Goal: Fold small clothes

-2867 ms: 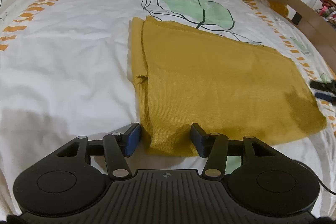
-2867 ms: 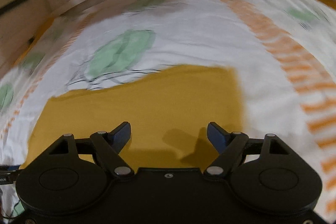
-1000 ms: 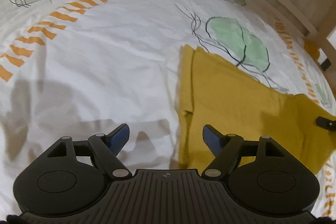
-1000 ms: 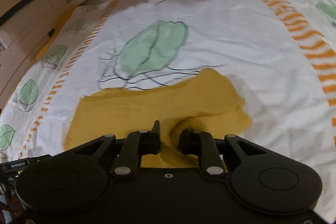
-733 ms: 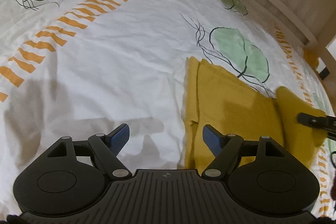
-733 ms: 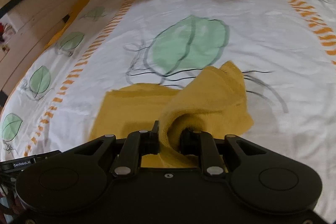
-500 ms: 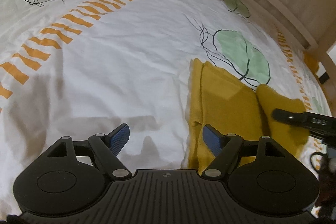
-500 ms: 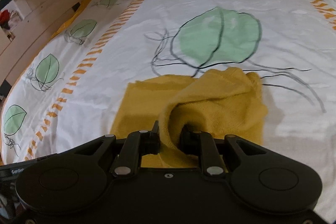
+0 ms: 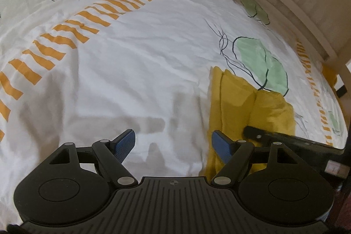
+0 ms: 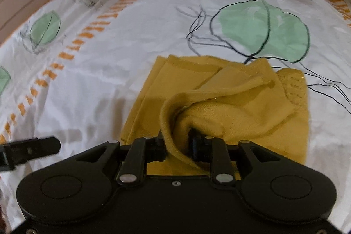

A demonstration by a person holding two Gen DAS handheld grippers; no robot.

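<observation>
Yellow cloth [image 10: 230, 100] now doubled over; right gripper [image 10: 177, 147] fingers opening.

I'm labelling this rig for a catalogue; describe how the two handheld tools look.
Both are matte black. The left tool has a ribbed housing, round side discs, silver pivot rivets and blue textured pads. The right tool has a smooth housing, matching discs and rivets, and dark pads.

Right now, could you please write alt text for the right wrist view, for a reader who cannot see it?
The right gripper has a bunched fold of a mustard-yellow knit garment between its opening jaws, laid over the garment's flat part. It lies on a white bedsheet printed with green leaves and orange dashes. The left gripper tip enters at the left edge.
</observation>
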